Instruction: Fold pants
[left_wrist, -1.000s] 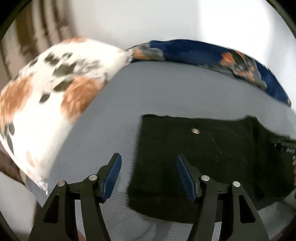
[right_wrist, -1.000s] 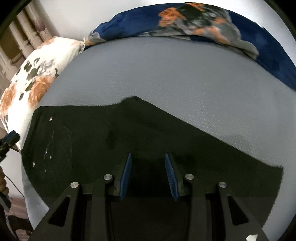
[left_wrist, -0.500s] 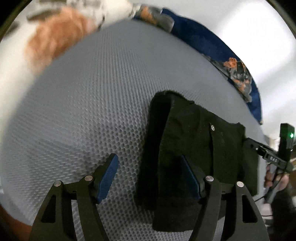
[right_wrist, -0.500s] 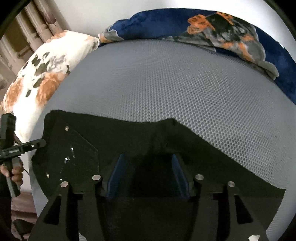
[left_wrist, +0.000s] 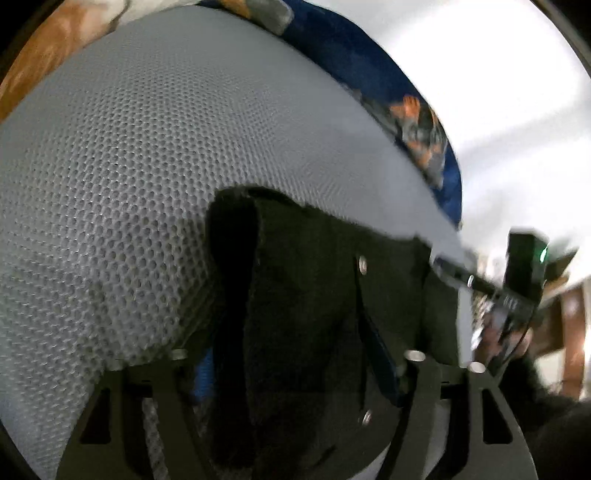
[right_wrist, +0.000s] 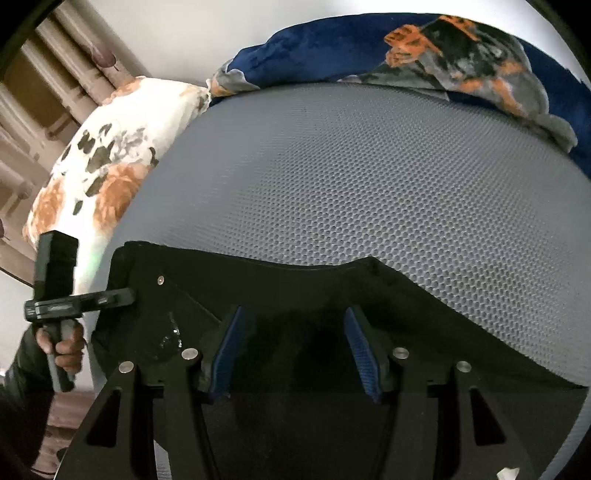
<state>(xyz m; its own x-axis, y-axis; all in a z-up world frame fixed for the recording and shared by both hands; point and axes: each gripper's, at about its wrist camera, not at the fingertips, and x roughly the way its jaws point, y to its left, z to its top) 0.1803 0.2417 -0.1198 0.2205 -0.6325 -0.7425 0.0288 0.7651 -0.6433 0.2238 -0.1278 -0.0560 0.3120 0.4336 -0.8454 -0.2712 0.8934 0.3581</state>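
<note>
Black pants (right_wrist: 280, 291) lie flat on a grey mesh mattress (right_wrist: 362, 177). In the left wrist view the waistband end of the pants (left_wrist: 303, 295), with metal studs, fills the space between my left gripper's (left_wrist: 295, 365) open blue-padded jaws; cloth covers much of them. The left gripper also shows in the right wrist view (right_wrist: 77, 301) at the pants' left edge. My right gripper (right_wrist: 295, 347) is open, its blue pads (right_wrist: 229, 350) resting over the pants' near middle. The right gripper shows in the left wrist view (left_wrist: 517, 280), blurred.
A white floral pillow (right_wrist: 110, 162) lies at the mattress's far left. A dark blue floral blanket (right_wrist: 443, 59) is bunched along the far edge against a white wall. Curtains (right_wrist: 55, 85) hang at the far left.
My left gripper has pushed forward onto the waistband, which now sits between its jaws and is lifted a little. My right gripper has opened wider and lowered closer to the pants.
</note>
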